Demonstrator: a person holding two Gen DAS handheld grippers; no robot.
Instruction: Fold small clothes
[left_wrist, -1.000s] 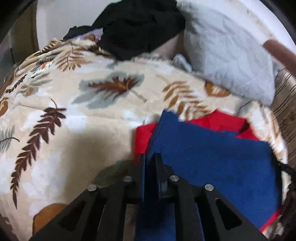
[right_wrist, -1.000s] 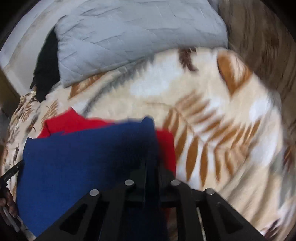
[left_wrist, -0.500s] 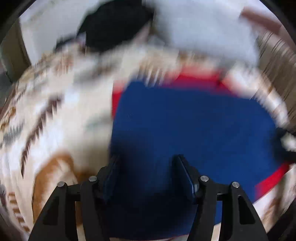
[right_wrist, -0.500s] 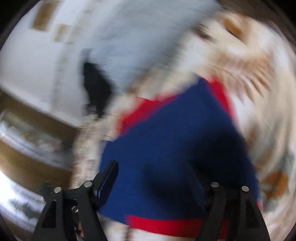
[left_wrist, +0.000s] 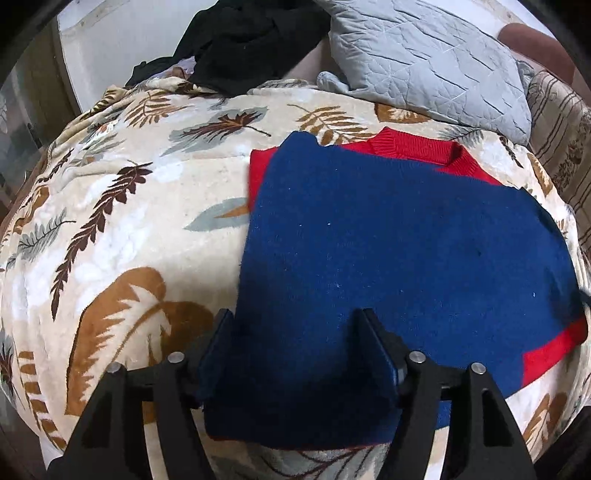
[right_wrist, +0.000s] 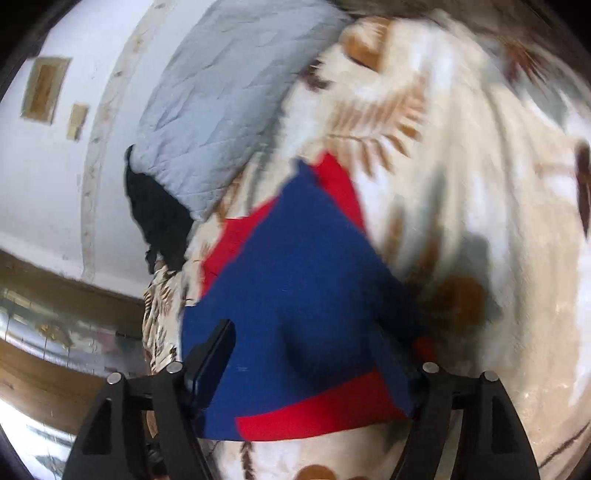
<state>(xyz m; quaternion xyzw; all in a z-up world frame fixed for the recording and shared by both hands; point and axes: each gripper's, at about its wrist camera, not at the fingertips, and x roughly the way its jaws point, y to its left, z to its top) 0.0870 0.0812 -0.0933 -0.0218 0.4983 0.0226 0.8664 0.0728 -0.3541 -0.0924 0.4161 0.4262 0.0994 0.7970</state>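
Hovering over the folded sweater (left_wrist: 388, 236), with the left gripper (left_wrist: 295, 347) and the right gripper (right_wrist: 306, 354) both spread wide, jaws holding nothing. Lying flat on the bed's leaf-patterned blanket (left_wrist: 122, 236), blue panel uppermost, red collar pointing toward the grey pillow (left_wrist: 424, 59) at the head edge, red band showing along the near side. Seemingly finishing one fold, with the release already made. Next, probably closing on one side edge and carrying it across, keeping layers aligned.
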